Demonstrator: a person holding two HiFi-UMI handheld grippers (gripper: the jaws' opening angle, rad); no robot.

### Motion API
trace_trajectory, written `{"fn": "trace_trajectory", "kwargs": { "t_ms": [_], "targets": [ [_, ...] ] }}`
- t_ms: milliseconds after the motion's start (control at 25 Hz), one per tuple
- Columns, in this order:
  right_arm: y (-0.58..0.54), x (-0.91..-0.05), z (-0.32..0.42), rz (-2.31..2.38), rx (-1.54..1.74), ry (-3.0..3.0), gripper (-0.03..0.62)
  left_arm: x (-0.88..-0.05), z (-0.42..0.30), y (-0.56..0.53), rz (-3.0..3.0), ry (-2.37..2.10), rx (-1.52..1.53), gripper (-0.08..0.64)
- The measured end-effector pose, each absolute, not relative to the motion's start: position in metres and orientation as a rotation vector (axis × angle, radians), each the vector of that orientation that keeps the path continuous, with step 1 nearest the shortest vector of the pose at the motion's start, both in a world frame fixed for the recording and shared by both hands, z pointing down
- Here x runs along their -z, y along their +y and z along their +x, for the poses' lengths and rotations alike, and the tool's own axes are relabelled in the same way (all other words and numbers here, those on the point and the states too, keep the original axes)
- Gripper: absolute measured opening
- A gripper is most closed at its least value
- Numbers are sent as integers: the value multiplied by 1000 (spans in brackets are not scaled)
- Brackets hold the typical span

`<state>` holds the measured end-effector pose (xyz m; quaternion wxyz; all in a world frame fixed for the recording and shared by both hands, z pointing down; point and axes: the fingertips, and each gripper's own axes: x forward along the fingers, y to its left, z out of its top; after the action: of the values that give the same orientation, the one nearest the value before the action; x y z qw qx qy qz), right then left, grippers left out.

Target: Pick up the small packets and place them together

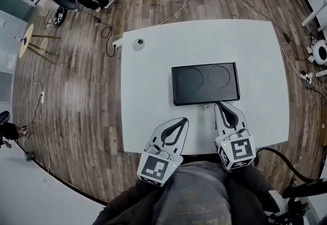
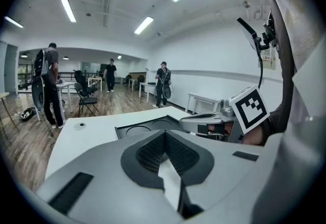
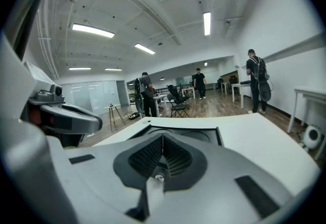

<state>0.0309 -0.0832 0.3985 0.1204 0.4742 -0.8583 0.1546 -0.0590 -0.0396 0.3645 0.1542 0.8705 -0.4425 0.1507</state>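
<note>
Packets nowhere in view; the task looks unstarted.
No small packets show on the black tray (image 1: 205,83) or the white surface (image 1: 153,81); left tongs (image 1: 181,122) and right tongs (image 1: 219,106) hover closed and empty at its near edge.

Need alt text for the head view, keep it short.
From above, two hand-held grippers, the left gripper and the right gripper, both shut and empty, point across a white table toward a black tray with two round recesses. A small round white object sits near the table's far left corner; no packets show.
</note>
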Motion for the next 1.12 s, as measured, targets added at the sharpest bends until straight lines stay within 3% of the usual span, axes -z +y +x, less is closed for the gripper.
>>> {"fn": "trace_trajectory", "kwargs": {
  "t_ms": [480, 680, 1120],
  "targets": [
    [-56, -440, 24, 1581, -532, -2361, 6, -376, -79, -17, 2565, -1116, -524, 3],
    [-57, -463, 28, 1635, -565, -2270, 72, -382, -86, -9, 2564, -1095, -557, 3],
    [-67, -495, 19, 1621, -618, -2179, 93, -384, -103, -8, 2542, -1112, -596, 3]
  ]
}}
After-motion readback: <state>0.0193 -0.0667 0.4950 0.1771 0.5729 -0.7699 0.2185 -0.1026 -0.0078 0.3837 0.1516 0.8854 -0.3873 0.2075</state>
